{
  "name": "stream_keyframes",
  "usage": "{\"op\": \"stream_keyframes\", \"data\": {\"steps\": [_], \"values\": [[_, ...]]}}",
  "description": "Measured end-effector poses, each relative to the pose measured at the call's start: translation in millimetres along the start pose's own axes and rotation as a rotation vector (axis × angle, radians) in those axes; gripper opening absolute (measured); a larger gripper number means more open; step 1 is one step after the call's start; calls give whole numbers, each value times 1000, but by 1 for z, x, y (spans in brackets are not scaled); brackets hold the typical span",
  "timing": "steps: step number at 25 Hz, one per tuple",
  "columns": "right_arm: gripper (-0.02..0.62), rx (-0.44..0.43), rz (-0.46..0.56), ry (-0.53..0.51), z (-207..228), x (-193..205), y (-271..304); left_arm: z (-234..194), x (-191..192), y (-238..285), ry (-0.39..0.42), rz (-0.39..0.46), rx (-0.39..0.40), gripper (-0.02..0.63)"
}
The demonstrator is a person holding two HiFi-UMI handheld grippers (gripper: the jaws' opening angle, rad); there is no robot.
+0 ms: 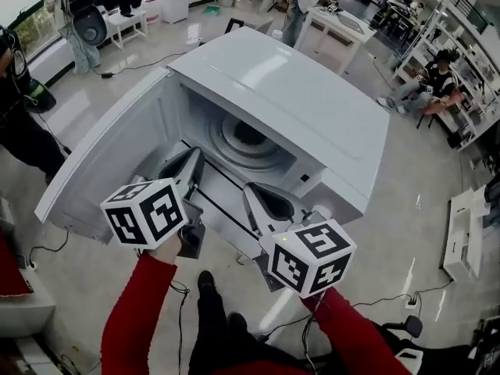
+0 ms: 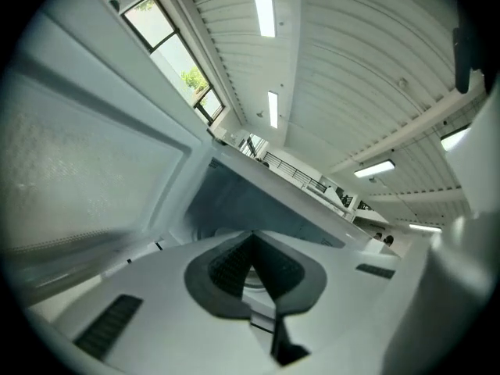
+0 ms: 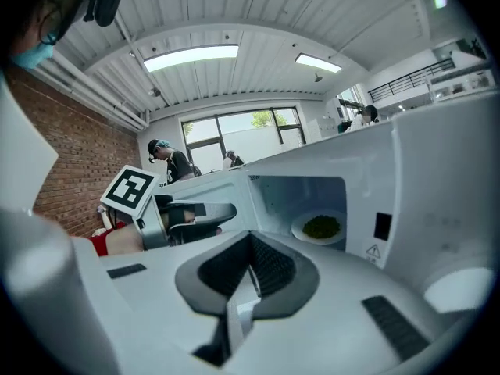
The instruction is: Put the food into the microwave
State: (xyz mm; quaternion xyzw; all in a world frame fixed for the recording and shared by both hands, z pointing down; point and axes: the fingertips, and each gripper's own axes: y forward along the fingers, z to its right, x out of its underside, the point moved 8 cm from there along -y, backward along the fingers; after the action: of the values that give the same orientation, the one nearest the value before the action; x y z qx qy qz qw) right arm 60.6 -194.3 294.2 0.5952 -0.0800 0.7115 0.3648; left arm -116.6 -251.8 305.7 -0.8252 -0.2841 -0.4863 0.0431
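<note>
White microwave (image 1: 297, 100) gapes open before left gripper (image 2: 251, 237) and right gripper (image 3: 251, 237), each with jaws together.

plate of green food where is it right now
In the right gripper view the plate of green food sits inside the open microwave, right of centre, near the cavity's right wall.

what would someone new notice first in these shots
The big white microwave fills the middle of the head view, its door standing wide open at the left. Inside it, the right gripper view shows a plate of green food sitting in the cavity. Just in front of the opening are the left gripper and right gripper, jaws together and empty, each carrying a black-and-white marker cube.
</note>
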Motion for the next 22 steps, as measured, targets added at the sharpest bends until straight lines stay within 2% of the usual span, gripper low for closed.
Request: {"op": "stream_keyframes", "data": {"steps": [4, 9, 17, 22], "values": [[13, -51, 35, 12, 0, -4, -46, 43, 15, -34, 59, 23, -10, 9], [14, -76, 93, 20, -10, -14, -85, 74, 19, -70, 138, 16, -22, 9], [14, -93, 159, 29, -9, -2, -123, 94, 38, -113, 275, 20, -80, 9], [13, -86, 194, 42, -4, 9, -162, 115, 60, -138, 300, 28, -95, 9]]}}
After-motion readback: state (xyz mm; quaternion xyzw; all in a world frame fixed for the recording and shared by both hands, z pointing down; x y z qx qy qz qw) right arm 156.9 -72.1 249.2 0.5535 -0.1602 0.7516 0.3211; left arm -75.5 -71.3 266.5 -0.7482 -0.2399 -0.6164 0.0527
